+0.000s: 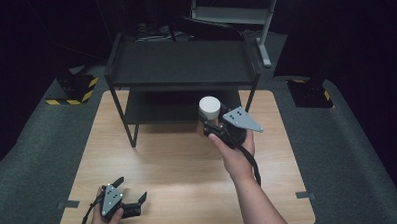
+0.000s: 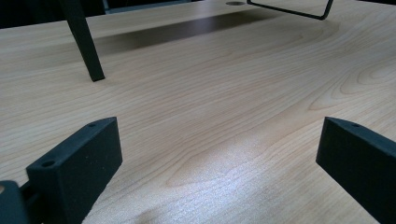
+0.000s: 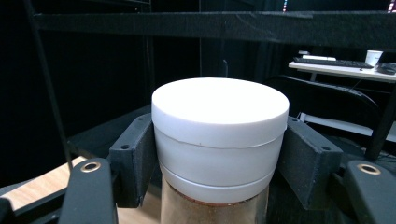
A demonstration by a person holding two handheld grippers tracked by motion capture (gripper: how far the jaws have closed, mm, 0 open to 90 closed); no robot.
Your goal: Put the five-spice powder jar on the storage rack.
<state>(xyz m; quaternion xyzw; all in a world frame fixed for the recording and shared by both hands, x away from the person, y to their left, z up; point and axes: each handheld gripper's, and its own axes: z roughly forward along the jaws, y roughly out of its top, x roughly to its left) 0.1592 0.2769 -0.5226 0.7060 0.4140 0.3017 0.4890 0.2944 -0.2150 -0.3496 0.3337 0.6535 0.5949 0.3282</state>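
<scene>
**Jar held at the shelf**

The right gripper [image 1: 210, 125] clamped its 2 jaws on a white-lidded jar [image 1: 209, 109], upright before the black shelf [image 1: 182, 67]. The left gripper [image 1: 131, 194] rested low over the table [image 1: 178, 162], jaws wide and bare.

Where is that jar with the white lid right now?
The jar is clamped upright in the right gripper, held above the wooden table just in front of the black shelf rack, right of centre in the high view.

No readable text, label, brand or number is seen on anything in these views. Yellow-and-black hazard stripes [image 1: 72, 95] are painted on a dark block left of the bench [image 1: 153, 168].
</scene>
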